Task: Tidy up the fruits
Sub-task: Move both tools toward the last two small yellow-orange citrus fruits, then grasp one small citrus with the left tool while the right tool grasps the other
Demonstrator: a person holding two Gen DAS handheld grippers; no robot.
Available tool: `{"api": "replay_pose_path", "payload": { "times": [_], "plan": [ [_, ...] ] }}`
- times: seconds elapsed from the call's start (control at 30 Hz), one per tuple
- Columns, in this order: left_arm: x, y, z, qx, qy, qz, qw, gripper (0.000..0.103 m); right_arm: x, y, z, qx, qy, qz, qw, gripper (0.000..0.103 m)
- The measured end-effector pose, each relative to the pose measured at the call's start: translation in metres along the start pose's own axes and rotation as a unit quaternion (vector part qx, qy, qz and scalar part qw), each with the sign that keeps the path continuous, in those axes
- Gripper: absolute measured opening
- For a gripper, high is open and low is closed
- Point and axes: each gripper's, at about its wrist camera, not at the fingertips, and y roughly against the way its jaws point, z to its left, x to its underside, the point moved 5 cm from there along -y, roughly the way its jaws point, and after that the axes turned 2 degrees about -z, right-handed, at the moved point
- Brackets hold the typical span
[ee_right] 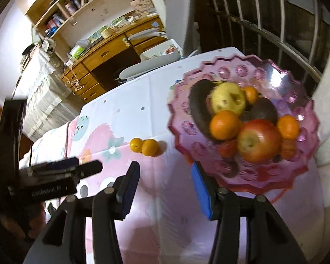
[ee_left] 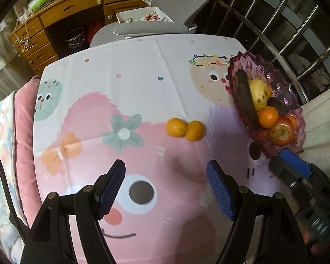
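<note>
Both the left gripper [ee_left: 166,189] and right gripper [ee_right: 165,189] are apart and empty; next, clamp 1 of 2 oranges [ee_left: 184,129] for the pink bowl [ee_right: 297,176]

Two orange tangerines [ee_left: 184,130] on a pink cartoon-print tablecloth [ee_left: 121,70]; translucent pink flower-patterned bowl [ee_right: 297,83]

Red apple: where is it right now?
The red apple sits in the pink bowl at its near side in the right wrist view, touching an orange on its left, just beyond the right hand-held gripper.
</note>
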Motion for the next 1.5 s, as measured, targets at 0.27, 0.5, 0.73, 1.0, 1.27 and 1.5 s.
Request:
{"api": "replay_pose_path", "payload": {
  "times": [0.27, 0.5, 0.73, 1.0, 1.27, 1.5],
  "plan": [
    [-0.021, -0.037, 0.005, 0.015, -0.021, 0.017, 0.9995, 0.075, 0.008, -0.038, 0.036, 0.046, 0.11, -0.04, 0.992, 0.05],
    [-0.032, -0.066, 0.002, 0.05, -0.028, 0.015, 0.9982, 0.072, 0.016, -0.072, 0.049, 0.069, 0.172, -0.041, 0.982, 0.049],
    [-0.038, -0.089, -0.001, 0.067, -0.027, 0.024, 0.9971, 0.056, 0.018, -0.095, 0.055, 0.084, 0.22, -0.046, 0.971, 0.048],
    [-0.036, -0.108, 0.001, 0.091, -0.012, 0.042, 0.9949, 0.046, 0.02, -0.113, 0.057, 0.085, 0.229, -0.03, 0.969, 0.044],
    [-0.038, -0.117, -0.005, 0.13, -0.002, 0.04, 0.9907, 0.032, 0.023, -0.124, 0.064, 0.075, 0.238, -0.035, 0.968, 0.039],
    [-0.04, -0.115, 0.004, 0.127, 0.013, 0.035, 0.9912, 0.03, 0.017, -0.128, 0.066, 0.076, 0.244, -0.047, 0.966, 0.038]
  ]
}}
